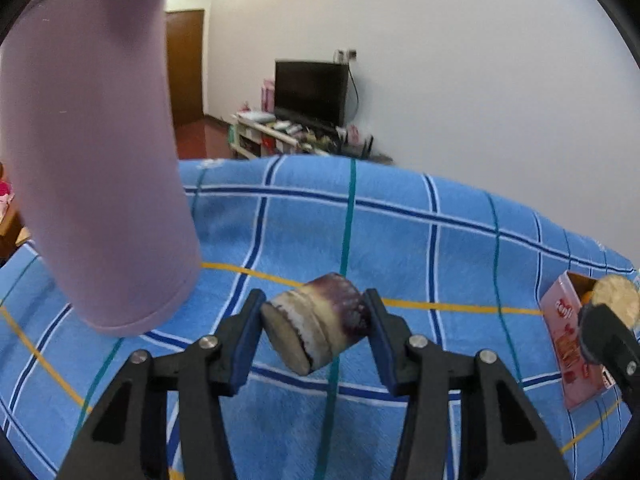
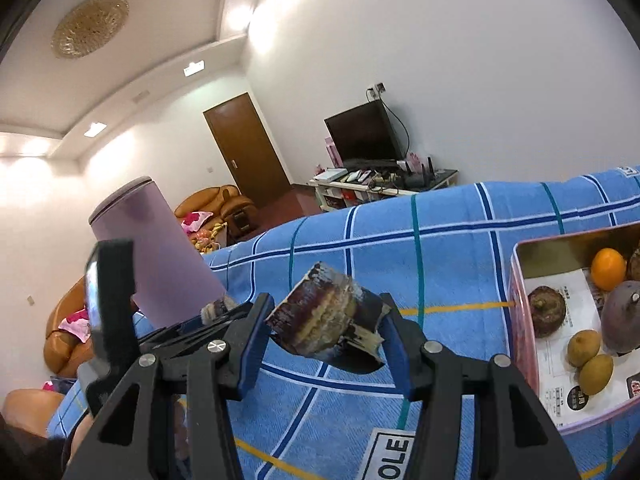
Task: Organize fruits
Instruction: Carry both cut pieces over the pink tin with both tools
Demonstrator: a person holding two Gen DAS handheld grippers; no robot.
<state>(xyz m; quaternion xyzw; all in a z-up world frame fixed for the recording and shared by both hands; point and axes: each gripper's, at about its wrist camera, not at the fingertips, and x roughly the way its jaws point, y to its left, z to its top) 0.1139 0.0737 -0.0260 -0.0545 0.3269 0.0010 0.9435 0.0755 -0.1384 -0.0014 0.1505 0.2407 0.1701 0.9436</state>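
Observation:
My left gripper (image 1: 316, 320) is shut on a short chunk of purple sugarcane (image 1: 320, 320), with both blue pads against it above the blue checked cloth (image 1: 420, 240). My right gripper (image 2: 328, 320) is shut on a second, darker sugarcane chunk (image 2: 328, 316) held above the cloth (image 2: 440, 248). To its right stands an open pink box (image 2: 516, 280) holding an orange (image 2: 608, 268), a brown round root-like fruit (image 2: 546, 312), a purple round fruit (image 2: 624, 320) and small yellow-brown fruits (image 2: 584, 346). The left wrist view shows the same box (image 1: 568, 340) at the far right.
A tall lilac tumbler (image 1: 100, 160) stands on the cloth at the left, also visible as the lilac tumbler (image 2: 160, 260) behind the left gripper's black frame (image 2: 112, 300). Beyond the table are a TV (image 1: 310, 92), a low shelf and a brown door (image 2: 248, 148).

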